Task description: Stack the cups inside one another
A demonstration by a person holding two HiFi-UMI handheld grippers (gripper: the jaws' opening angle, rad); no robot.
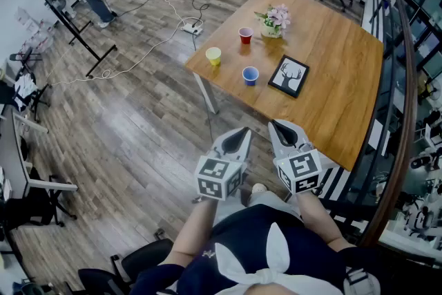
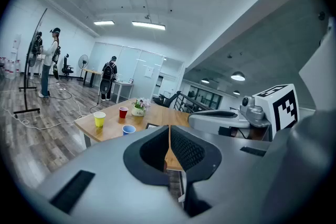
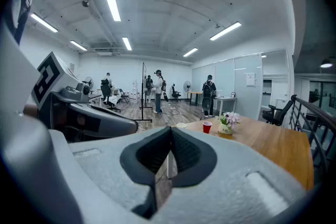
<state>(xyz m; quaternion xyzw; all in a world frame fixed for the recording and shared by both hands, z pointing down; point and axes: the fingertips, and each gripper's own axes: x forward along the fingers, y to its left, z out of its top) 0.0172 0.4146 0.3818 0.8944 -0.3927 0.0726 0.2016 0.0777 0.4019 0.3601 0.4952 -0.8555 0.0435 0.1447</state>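
Observation:
Three cups stand apart on the wooden table (image 1: 331,79): a yellow cup (image 1: 213,56) near the left corner, a red cup (image 1: 246,35) behind it and a blue cup (image 1: 250,75) nearer to me. Both grippers hang in front of the table's near edge, well short of the cups. My left gripper (image 1: 242,135) is shut with nothing in it, and my right gripper (image 1: 275,128) is shut and empty too. The left gripper view shows the yellow cup (image 2: 100,119), red cup (image 2: 123,112) and blue cup (image 2: 128,129) far ahead. In the right gripper view only the red cup (image 3: 207,127) is plain.
A flower pot (image 1: 273,22) stands behind the red cup and a framed deer picture (image 1: 289,76) lies right of the blue cup. A railing (image 1: 404,79) runs along the table's right side. Cables and a power strip (image 1: 191,27) lie on the floor. People stand far off.

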